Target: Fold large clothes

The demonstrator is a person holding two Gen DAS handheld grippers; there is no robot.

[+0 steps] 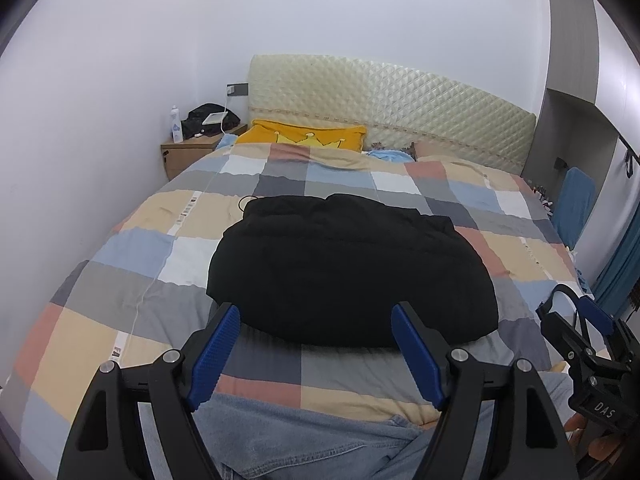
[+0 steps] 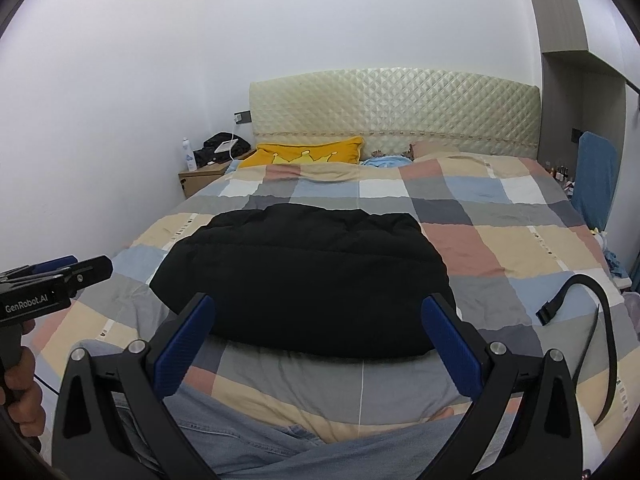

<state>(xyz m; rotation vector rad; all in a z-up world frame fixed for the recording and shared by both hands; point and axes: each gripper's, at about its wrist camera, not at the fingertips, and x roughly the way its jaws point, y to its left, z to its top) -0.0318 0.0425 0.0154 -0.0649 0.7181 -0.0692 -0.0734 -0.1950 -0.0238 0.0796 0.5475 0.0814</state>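
Holding my left hand-held gripper (image 1: 316,316) and right hand-held gripper (image 2: 318,308) wide and empty, I face the black garment (image 1: 348,268), seemingly already folded into a bundle mid-bed (image 1: 120,320).

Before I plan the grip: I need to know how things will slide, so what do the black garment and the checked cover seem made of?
Black garment: apparently padded, matte fabric; it sits puffy with soft dimples, possibly a down-type jacket. Checked cover: looks like woven cotton-like cloth, matte, lightly wrinkled.
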